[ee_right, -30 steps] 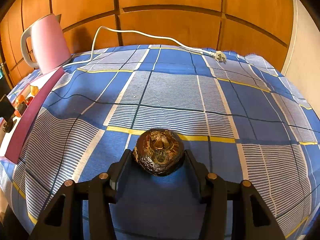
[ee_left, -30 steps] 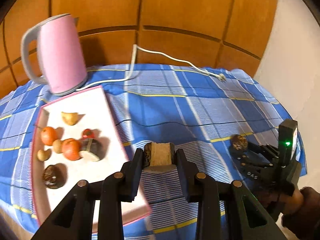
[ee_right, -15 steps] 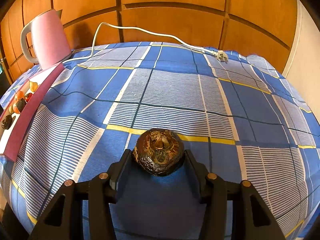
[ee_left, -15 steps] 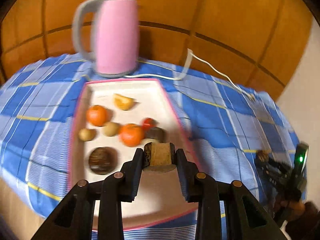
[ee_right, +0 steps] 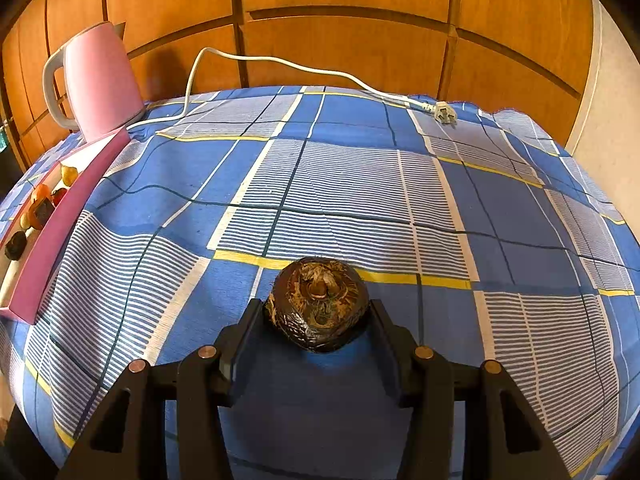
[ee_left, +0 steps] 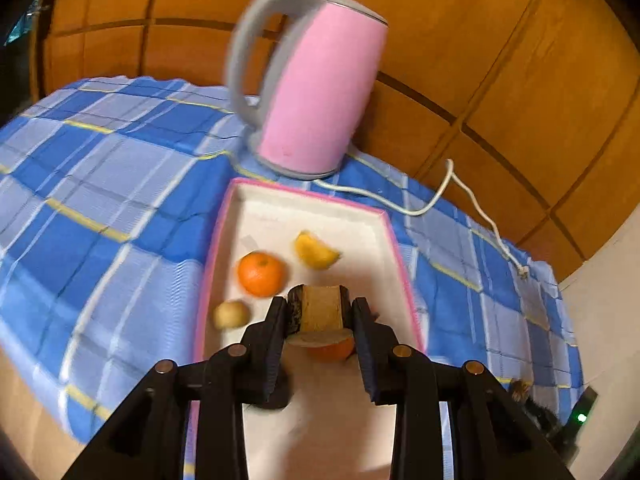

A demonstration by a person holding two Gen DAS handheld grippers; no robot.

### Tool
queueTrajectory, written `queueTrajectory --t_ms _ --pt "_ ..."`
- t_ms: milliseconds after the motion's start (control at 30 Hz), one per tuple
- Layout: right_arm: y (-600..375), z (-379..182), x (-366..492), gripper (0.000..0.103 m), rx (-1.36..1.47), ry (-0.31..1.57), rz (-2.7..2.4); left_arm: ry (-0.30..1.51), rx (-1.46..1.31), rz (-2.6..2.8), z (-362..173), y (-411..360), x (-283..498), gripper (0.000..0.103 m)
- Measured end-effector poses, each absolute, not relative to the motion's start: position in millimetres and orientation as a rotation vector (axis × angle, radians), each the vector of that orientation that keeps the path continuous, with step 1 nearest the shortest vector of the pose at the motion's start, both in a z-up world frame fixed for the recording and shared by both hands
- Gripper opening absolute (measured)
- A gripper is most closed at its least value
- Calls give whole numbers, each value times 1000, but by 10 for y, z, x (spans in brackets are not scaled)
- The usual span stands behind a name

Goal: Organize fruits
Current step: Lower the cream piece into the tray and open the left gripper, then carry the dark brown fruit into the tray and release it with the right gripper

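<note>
The left wrist view looks down from close above the tray [ee_left: 308, 208], facing the pink kettle [ee_left: 316, 92] at upper centre. The right wrist view sits low over the worktop [ee_right: 352, 184], facing the wooden wall. Both share kettle [ee_right: 100, 84], tray [ee_right: 52, 240] at left edge, and white cord [ee_right: 280, 66]

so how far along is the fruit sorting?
Most of it looks done: the pink-rimmed tray already holds an orange, a yellow wedge, a small pale fruit and more. In hand: the left tongs grip a cut brown piece above the tray, not yet released. Left: the right tongs hold a dark round fruit over the checked cloth, away from the tray.
</note>
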State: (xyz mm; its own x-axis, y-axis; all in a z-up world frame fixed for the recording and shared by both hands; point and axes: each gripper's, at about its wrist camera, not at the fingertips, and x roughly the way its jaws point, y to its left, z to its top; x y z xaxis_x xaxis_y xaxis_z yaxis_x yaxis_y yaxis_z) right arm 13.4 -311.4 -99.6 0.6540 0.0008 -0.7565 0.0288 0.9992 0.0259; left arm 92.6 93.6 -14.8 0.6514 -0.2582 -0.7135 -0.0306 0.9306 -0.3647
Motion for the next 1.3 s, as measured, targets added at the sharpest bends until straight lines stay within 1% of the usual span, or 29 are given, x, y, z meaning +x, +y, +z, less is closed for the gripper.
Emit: queueTrajectory --t_ms 167,267,433,533,667,867,933,1300 --pt "-3118 -995 135 53 39 858 -15 910 -353 -140 -275 690 1321 33" --pt "-3117 -996 135 53 38 858 -15 934 -301 -133 -382 560 1499 33" --pt "-3120 -997 134 53 38 860 -15 984 -279 -105 -540 521 1621 34" --pt "-3120 -998 135 53 38 861 -15 974 -270 -84 -509 558 1508 37" --pt "-3113 -996 140 53 33 863 -16 924 -229 -55 -400 562 1262 46" --pt "-3102 -990 152 52 28 873 -21 879 -170 -68 -302 496 846 48" --pt "-3103 -989 159 52 27 878 -22 875 -162 -72 -305 490 737 51" --pt "-3096 -960 220 52 13 927 -21 863 -145 -71 -283 493 356 52"
